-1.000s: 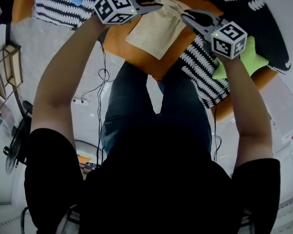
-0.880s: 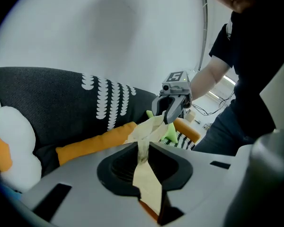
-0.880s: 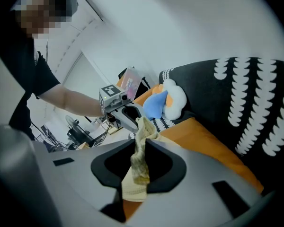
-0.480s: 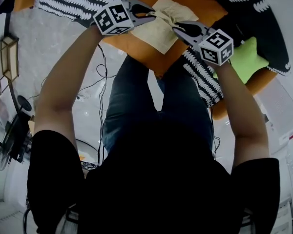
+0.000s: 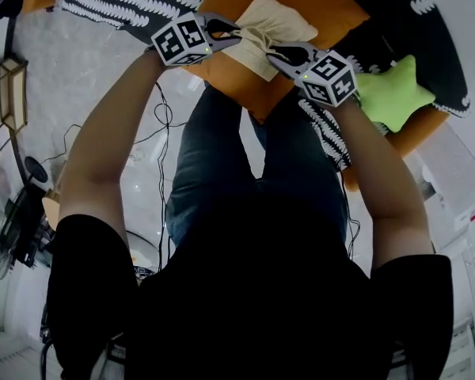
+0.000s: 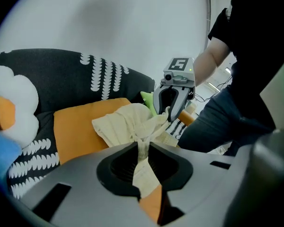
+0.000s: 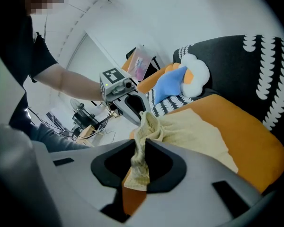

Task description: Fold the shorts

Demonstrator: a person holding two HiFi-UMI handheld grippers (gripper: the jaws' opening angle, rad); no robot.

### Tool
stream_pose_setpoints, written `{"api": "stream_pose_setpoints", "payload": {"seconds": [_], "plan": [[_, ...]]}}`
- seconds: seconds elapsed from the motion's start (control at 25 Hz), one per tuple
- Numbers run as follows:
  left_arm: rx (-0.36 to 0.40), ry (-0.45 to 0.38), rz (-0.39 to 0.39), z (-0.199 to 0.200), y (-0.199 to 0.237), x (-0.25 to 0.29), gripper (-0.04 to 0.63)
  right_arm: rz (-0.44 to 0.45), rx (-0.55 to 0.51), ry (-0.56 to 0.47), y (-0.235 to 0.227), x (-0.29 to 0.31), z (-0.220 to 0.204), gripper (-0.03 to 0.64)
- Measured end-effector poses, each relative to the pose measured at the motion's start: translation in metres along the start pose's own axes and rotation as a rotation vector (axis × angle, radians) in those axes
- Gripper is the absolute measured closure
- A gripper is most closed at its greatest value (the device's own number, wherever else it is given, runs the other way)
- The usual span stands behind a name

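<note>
Noted against a second ago: drawn in toward the near corner of the orange cushion (image 5: 336, 6), left gripper (image 5: 236, 32) and right gripper (image 5: 272, 51) each pinching a bunched edge of the shorts (image 5: 275, 22). Judged as fold-over under way; cloth gathered on the cushion, not yet laid flat.

Cream shorts (image 5: 275, 27) on orange cushion (image 5: 339, 5)

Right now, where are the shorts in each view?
Head view: shorts top centre, lying on the orange cushion.
Left gripper view: shorts centre, bunched, orange cushion to their left.
Right gripper view: shorts centre to right, spread over the orange cushion.
Shared landmark: the orange cushion under the shorts.
</note>
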State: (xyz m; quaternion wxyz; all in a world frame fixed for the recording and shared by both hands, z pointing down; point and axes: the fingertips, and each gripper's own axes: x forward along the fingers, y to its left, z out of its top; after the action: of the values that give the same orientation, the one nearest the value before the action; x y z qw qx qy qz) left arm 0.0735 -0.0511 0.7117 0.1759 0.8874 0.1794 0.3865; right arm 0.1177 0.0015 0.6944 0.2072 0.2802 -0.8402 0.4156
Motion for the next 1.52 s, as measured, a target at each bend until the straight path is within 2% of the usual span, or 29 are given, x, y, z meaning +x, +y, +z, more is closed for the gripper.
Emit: {"api": "stream_pose_setpoints", "payload": {"seconds": [0.44, 0.92, 1.2, 1.36, 1.52], "plan": [[-0.056, 0.024, -0.003, -0.026, -0.011, 0.005, 0.486, -0.046, -0.014, 0.084, 0.014, 0.033, -0.039, 0.545], [-0.131, 0.039, -0.017, -0.031, -0.015, 0.008, 0.443, -0.084, 0.162, 0.122, 0.01, 0.052, -0.066, 0.537], [-0.192, 0.08, -0.006, -0.039, -0.015, 0.006, 0.43, -0.075, 0.214, 0.184, 0.015, 0.063, -0.073, 0.522], [-0.229, 0.096, 0.012, -0.038, -0.017, 0.003, 0.428, -0.062, 0.245, 0.209, 0.023, 0.059, -0.07, 0.463], [-0.249, 0.187, 0.069, -0.049, -0.016, -0.003, 0.43, -0.059, 0.267, 0.205, 0.032, 0.046, -0.063, 0.445]]}}
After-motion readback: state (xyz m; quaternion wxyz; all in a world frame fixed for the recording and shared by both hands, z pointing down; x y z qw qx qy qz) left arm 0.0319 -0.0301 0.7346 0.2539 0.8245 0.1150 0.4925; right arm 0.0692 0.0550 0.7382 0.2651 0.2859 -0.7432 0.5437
